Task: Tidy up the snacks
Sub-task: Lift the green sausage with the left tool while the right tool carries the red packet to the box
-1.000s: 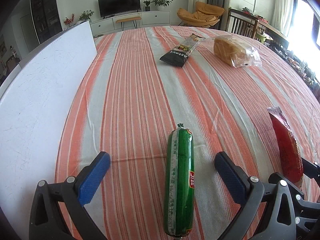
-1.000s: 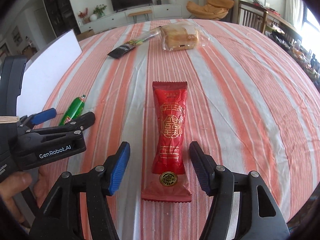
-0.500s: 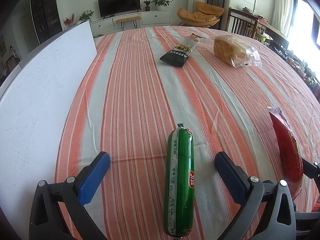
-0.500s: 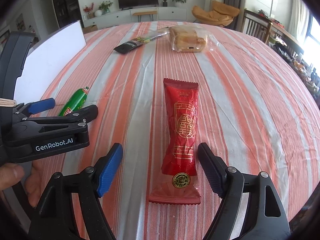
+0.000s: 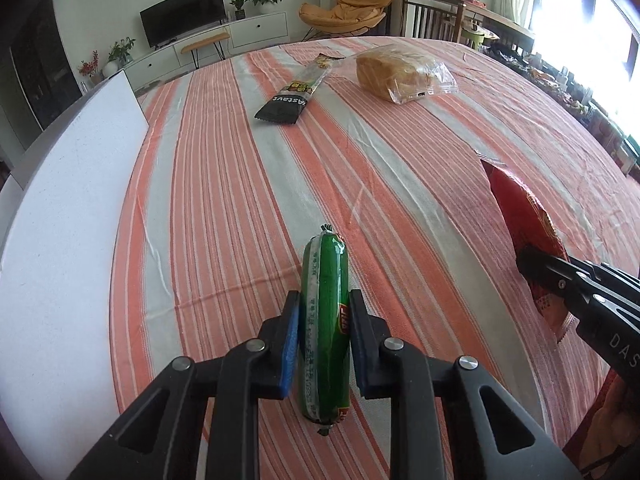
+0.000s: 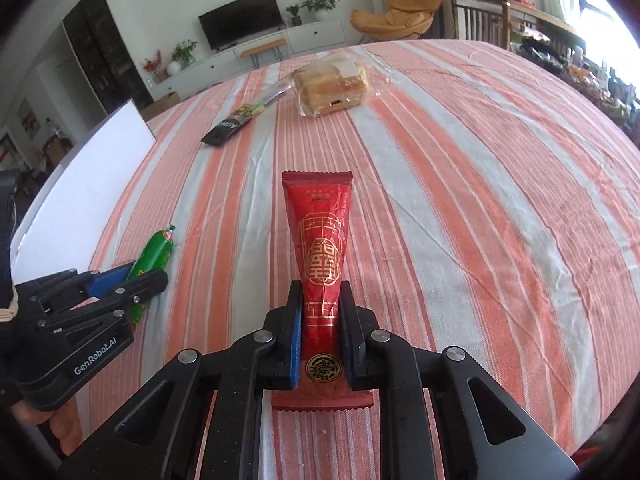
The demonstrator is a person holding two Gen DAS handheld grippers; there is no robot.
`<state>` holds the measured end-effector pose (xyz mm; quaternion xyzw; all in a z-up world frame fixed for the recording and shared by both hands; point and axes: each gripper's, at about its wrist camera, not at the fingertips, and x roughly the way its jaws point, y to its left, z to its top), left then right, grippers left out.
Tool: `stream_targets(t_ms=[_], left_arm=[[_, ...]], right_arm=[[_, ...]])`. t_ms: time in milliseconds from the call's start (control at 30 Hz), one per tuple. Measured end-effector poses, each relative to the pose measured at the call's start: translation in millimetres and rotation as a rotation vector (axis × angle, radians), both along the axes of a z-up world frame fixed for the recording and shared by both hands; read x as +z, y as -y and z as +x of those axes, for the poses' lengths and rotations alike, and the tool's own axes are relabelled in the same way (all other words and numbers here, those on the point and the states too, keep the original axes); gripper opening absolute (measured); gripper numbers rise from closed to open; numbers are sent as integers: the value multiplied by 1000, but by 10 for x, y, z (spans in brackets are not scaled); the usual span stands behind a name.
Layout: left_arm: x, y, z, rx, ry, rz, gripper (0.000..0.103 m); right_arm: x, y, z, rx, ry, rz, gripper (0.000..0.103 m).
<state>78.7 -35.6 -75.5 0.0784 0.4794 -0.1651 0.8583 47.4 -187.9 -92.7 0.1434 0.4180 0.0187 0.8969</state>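
My left gripper (image 5: 323, 312) is shut on a green sausage stick (image 5: 325, 292) that lies lengthwise on the striped cloth. My right gripper (image 6: 320, 304) is shut on a red snack packet (image 6: 320, 240) with gold print, also lying on the cloth. The red packet (image 5: 524, 216) and the right gripper show at the right of the left wrist view. The green sausage (image 6: 154, 256) and the left gripper (image 6: 120, 284) show at the left of the right wrist view.
A black snack bar (image 5: 292, 96) and a bagged bread loaf (image 5: 400, 72) lie at the far side of the table; both also show in the right wrist view, bar (image 6: 236, 124) and loaf (image 6: 332, 88). A white board (image 5: 60, 208) stands along the left edge.
Both grippers have closed: the left on the green sausage, the right on the red packet. Both were open around them half a second ago.
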Motion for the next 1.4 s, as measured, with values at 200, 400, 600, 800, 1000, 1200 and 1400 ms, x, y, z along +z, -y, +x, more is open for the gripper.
stream_targets(t_ms=[200, 400, 600, 800, 1000, 1200, 1400], left_arm=[[250, -241, -183, 40, -33, -226, 22], [613, -447, -458, 33, -7, -347, 22], [991, -809, -708, 34, 6, -466, 22], [1416, -1489, -893, 115, 93, -559, 22], [1544, -2386, -925, 295, 162, -510, 22], [1338, -3181, -949, 505, 176, -409, 22], [952, -3566, -952, 660, 117, -333, 23]], right_arm=[[121, 265, -164, -18, 132, 240, 16], [123, 276, -152, -8, 142, 297, 16], [100, 360, -178, 17, 162, 424, 16], [-23, 530, -221, 38, 166, 709, 16], [237, 155, -271, 81, 120, 607, 16], [1009, -1060, -121, 378, 138, 591, 16], [1344, -2360, -38, 620, 98, 546, 21]])
